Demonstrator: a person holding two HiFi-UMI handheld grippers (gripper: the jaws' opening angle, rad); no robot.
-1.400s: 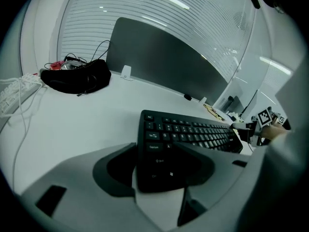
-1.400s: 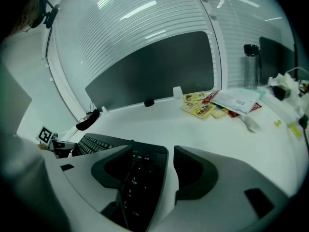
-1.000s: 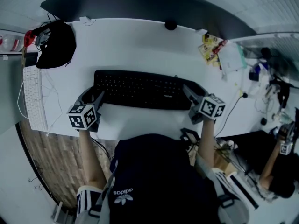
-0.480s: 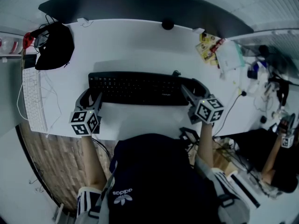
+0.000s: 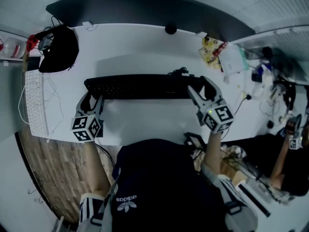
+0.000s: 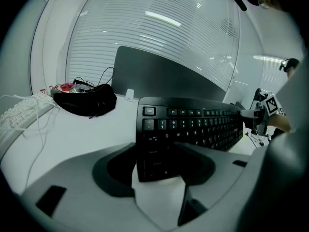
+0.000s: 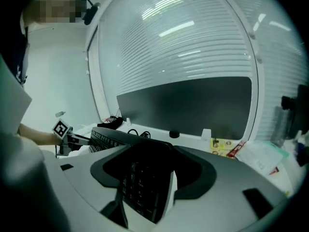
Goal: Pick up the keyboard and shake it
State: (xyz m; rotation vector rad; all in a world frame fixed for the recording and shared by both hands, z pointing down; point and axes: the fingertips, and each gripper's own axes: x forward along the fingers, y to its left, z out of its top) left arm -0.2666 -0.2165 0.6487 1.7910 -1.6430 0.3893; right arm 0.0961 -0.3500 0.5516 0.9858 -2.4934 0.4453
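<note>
Since a second ago you've tipped the black keyboard [image 5: 140, 87] up off the white desk [image 5: 145, 47]. It showed its full key face in the head view before; now it reads as a thin dark strip, nearly edge-on. Both ends have moved toward the desk's far side.

The keyboard hangs over the middle of the desk, long side running left to right, with its shadow on the desk surface behind it. The key face is tilted toward you, and the left gripper view shows the key rows clearly.

Your left gripper [image 5: 91, 99] is clamped on the keyboard's left end, jaws closed against it, over the desk's near-left part. Your right gripper [image 5: 202, 87] is clamped on the right end the same way, over the desk's near-right part. The right gripper view shows keys between its jaws.

A black bag [image 5: 58, 47] sits at the desk's far-left corner, and a white keyboard [image 5: 35, 103] lies along the desk's left edge. Yellow packets [image 5: 212, 50] are at the desk's far-right corner. A round black object [image 5: 170, 29] sits at the middle of the desk's far edge, against the dark panel [image 5: 145, 8].
</note>
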